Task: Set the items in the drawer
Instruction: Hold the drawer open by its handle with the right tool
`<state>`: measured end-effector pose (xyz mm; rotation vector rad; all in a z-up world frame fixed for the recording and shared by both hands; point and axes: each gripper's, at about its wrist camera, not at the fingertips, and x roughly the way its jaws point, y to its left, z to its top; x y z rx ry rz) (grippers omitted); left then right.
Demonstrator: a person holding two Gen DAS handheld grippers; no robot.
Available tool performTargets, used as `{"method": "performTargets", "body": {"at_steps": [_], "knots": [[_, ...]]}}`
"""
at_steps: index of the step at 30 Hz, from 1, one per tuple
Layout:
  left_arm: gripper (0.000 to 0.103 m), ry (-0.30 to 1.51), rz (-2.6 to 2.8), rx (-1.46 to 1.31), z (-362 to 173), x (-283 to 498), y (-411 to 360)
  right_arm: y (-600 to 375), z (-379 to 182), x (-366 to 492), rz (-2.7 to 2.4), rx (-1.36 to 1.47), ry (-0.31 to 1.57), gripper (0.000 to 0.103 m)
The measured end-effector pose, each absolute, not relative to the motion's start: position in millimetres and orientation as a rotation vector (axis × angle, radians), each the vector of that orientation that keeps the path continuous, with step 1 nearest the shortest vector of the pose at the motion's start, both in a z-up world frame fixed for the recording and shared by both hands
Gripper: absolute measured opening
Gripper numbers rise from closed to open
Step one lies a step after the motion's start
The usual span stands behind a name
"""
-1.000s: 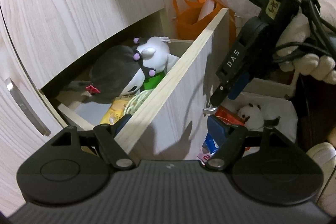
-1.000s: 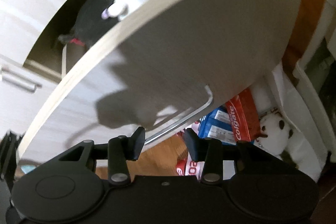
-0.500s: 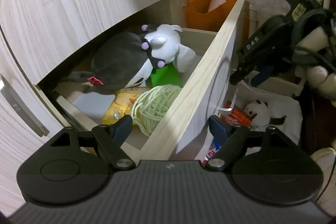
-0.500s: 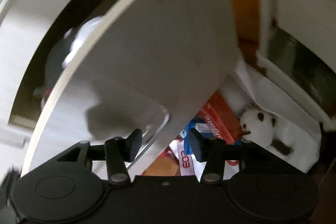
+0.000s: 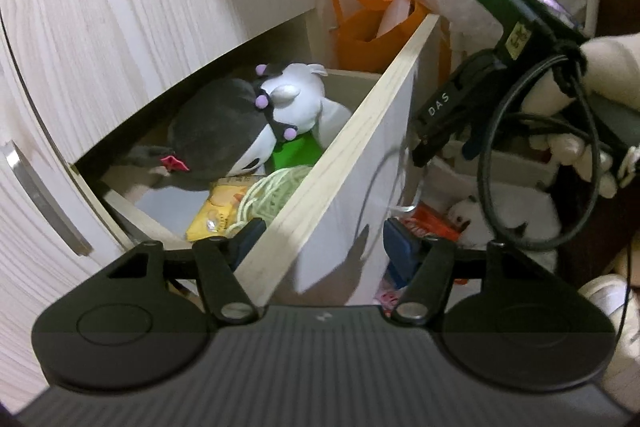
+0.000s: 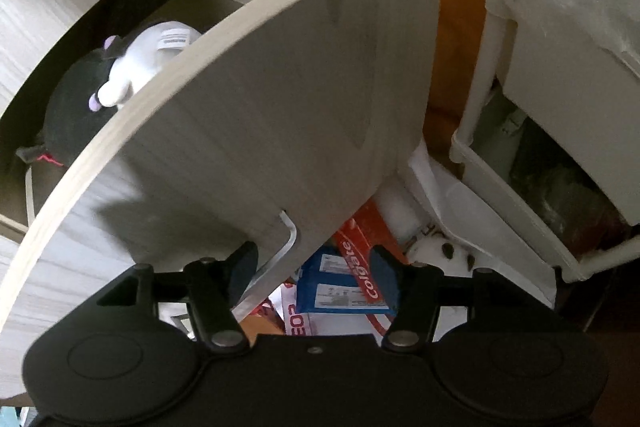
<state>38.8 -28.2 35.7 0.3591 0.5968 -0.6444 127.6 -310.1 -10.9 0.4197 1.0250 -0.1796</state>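
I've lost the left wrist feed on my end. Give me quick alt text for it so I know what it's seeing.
The open drawer holds a black-and-white plush, a ball of pale green yarn and a yellow snack packet. The open, empty left claw straddles the drawer's front panel. At right, the right claw hangs near the drawer front, above items on the floor.

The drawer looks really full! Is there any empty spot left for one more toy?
One bare patch of drawer floor shows at the near-left corner, between the black plush, the yellow snack packet and the side wall. The yarn ball, green item and white plush crowd the rest.
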Motion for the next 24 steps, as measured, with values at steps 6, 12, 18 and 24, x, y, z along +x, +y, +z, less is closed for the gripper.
{"method": "performTargets", "body": {"at_steps": [6,12,18,24], "knots": [[0.064,0.597,-0.679,0.326,36,38,-26,-307,-8,130,-0.173,0.383,1.067,0.065],[0.064,0.591,-0.707,0.329,36,35,-25,-303,-3,128,-0.172,0.335,1.068,0.065],[0.064,0.592,-0.720,0.319,37,32,-24,-313,-10,127,-0.132,0.355,1.048,0.065],[0.072,0.548,-0.726,0.338,31,26,-25,-314,-14,122,-0.143,0.350,1.023,0.065]]}}
